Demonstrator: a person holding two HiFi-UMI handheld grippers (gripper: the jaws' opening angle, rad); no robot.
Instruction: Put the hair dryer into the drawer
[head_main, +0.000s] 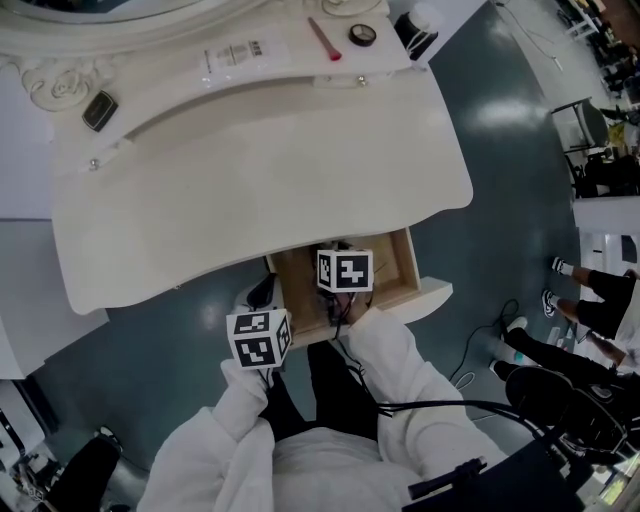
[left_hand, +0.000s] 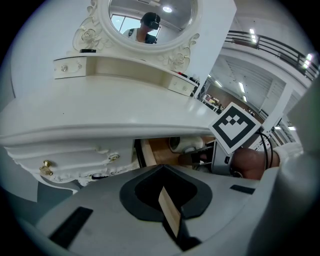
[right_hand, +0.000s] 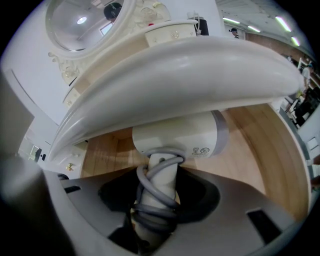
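The white hair dryer has its grey cord wound round the handle. My right gripper is shut on that handle, and the dryer's head hangs under the tabletop, just over the wooden floor of the open drawer. In the head view the right gripper sits over the drawer, and the left gripper hovers to the drawer's left, holding nothing. In the left gripper view the left gripper looks shut and empty, facing the dryer in the drawer.
The white vanity top overhangs the drawer's back half. A closed drawer with a brass knob is on the left. Small cosmetics lie on the upper shelf. People's legs and a cable are on the floor at right.
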